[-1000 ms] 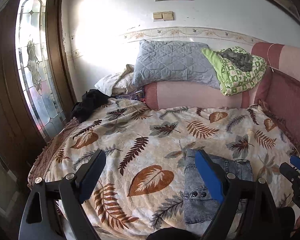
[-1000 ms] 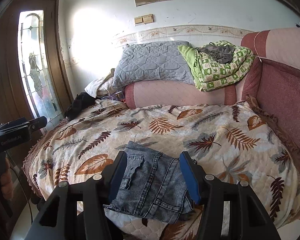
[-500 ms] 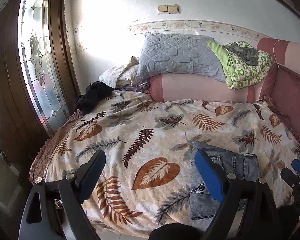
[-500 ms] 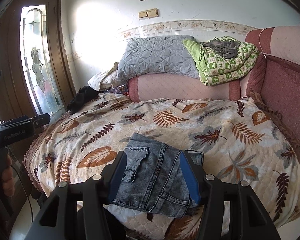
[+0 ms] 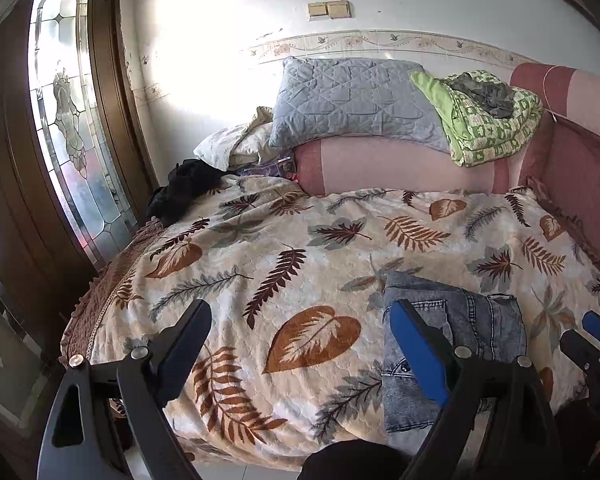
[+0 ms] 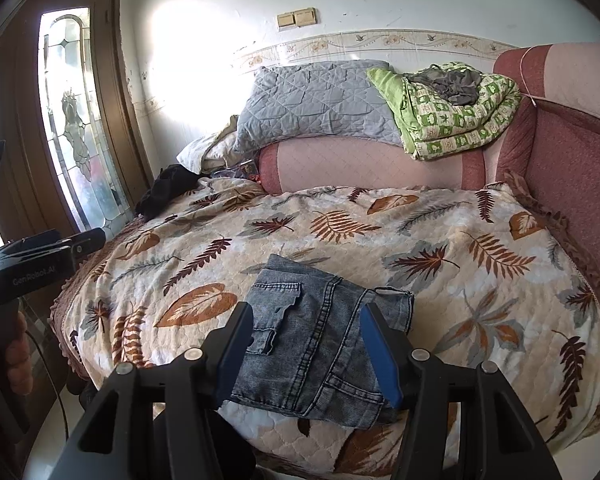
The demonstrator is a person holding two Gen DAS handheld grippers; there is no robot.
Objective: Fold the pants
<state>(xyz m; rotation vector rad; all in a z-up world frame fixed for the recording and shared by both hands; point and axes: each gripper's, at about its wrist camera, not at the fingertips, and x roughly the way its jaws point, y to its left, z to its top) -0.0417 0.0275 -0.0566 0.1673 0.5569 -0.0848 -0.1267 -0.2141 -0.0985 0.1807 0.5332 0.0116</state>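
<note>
Lying folded on quilted leaf-print bedspread, faded denim pants; left gripper and right gripper fingers apart, empty

pants folded on the bedspread, between my right fingers, right of my left fingers | pillow on bolster far ahead | folded blanket right of pillow | door left

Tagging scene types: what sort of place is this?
Likely a home living room or bedroom: leaf-print quilted cover over a pink upholstered daybed, grey quilted pillow, wooden stained-glass door.
</note>
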